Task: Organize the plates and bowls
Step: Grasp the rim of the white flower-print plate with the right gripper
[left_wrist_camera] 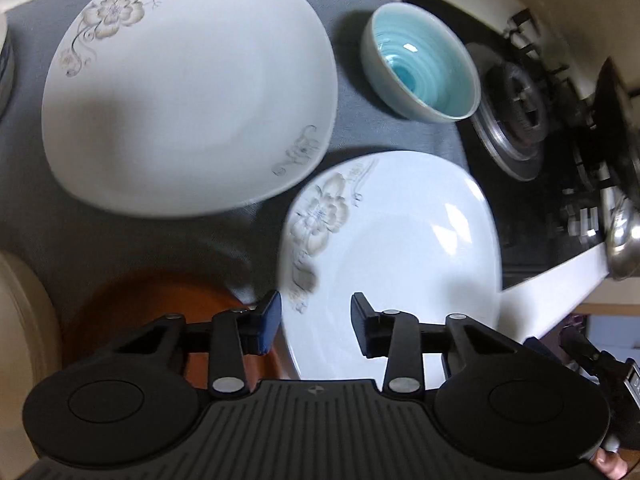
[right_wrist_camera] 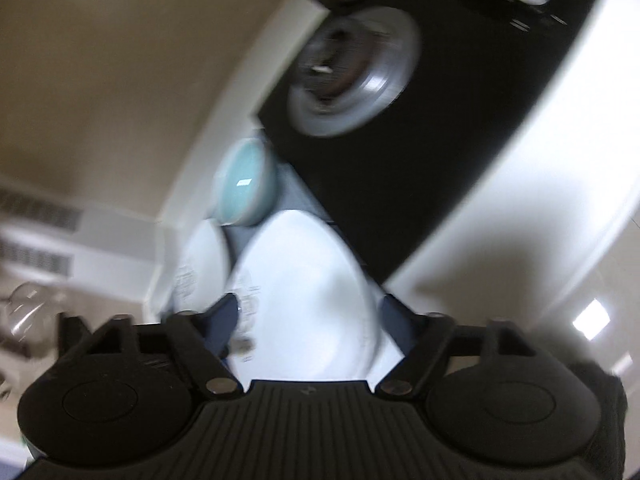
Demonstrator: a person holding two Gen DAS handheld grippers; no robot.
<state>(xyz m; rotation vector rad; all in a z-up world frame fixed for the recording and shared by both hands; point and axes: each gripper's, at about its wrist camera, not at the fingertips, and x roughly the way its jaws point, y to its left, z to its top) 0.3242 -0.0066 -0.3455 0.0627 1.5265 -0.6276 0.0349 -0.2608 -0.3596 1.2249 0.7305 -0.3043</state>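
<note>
Jaws of both grippers stand apart over floral plate (left_wrist_camera: 400, 248), holding nothing; no writing legible

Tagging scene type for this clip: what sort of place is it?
Most likely a home kitchen counter: a gas stove burner on a black cooktop, floral plates and a blue bowl on a grey mat.

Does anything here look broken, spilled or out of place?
Nothing looks broken or spilled. One oddity: the nearer floral plate sits with its edge over the black stove top, off the grey mat that holds the other floral plate and the blue bowl.
</note>
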